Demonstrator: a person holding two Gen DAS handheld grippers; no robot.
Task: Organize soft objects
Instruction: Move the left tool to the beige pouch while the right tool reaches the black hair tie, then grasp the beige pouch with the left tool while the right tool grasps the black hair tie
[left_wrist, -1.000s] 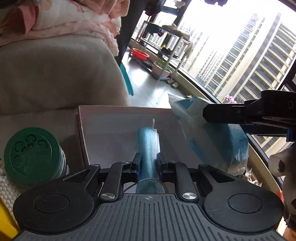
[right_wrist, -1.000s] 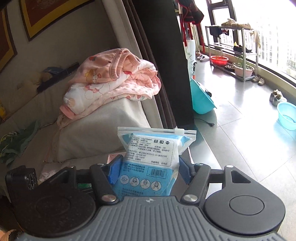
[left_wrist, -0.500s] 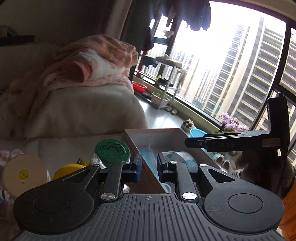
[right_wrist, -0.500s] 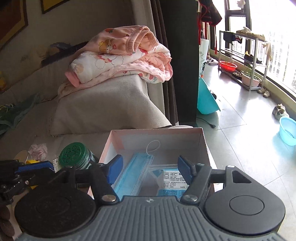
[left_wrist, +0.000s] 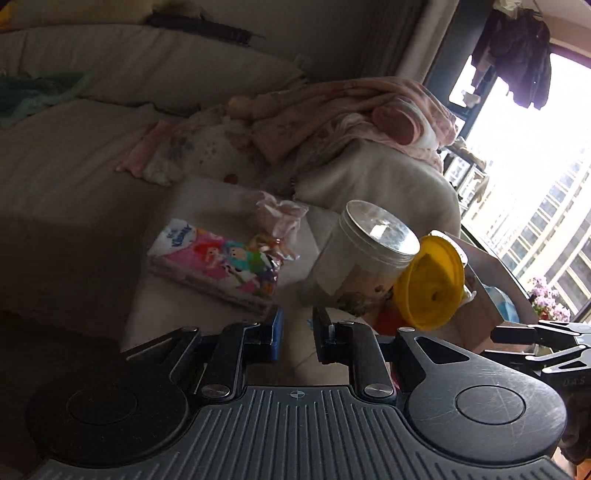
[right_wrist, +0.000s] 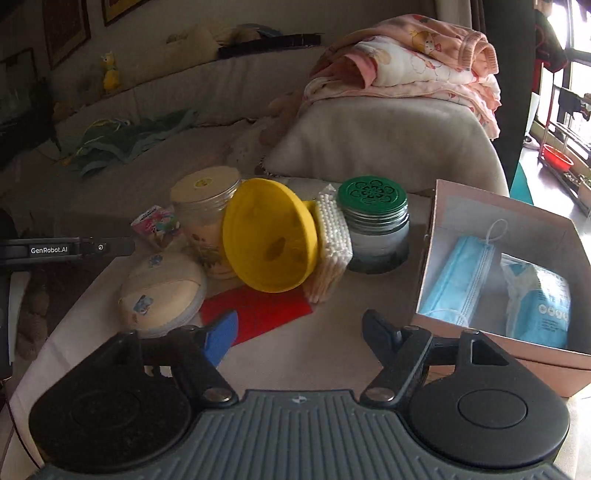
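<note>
**Mask and pack lay in the box; both grippers empty over the cluttered table**

The cardboard box (right_wrist: 436, 236) stood at the right of the table (right_wrist: 332, 354), holding a blue face mask (right_wrist: 460, 275) laid flat and, just beside it on the right, a sealed pack of masks (right_wrist: 537, 299).

The right gripper (right_wrist: 299, 334) hung over bare tabletop left of the box; its jaws had just been opening and stood spread with nothing between them.

The left gripper (left_wrist: 297, 334) had its jaws nearly pressed together, a narrow gap showing and nothing pinched. Ahead of it lay a Kleenex tissue pack (left_wrist: 214, 264) with a crumpled plastic bag (left_wrist: 279, 218) touching its far end.

Between the grippers and the box crowded a yellow funnel (right_wrist: 271, 240) on its side, a bundle of cotton swabs (right_wrist: 330, 243), a green-lidded jar (right_wrist: 375, 221), a cream-lidded jar (right_wrist: 207, 218), a round padded puff (right_wrist: 162, 291) and a red sheet (right_wrist: 258, 310). Pink clothes (right_wrist: 413, 70) were heaped on the sofa arm behind.
</note>
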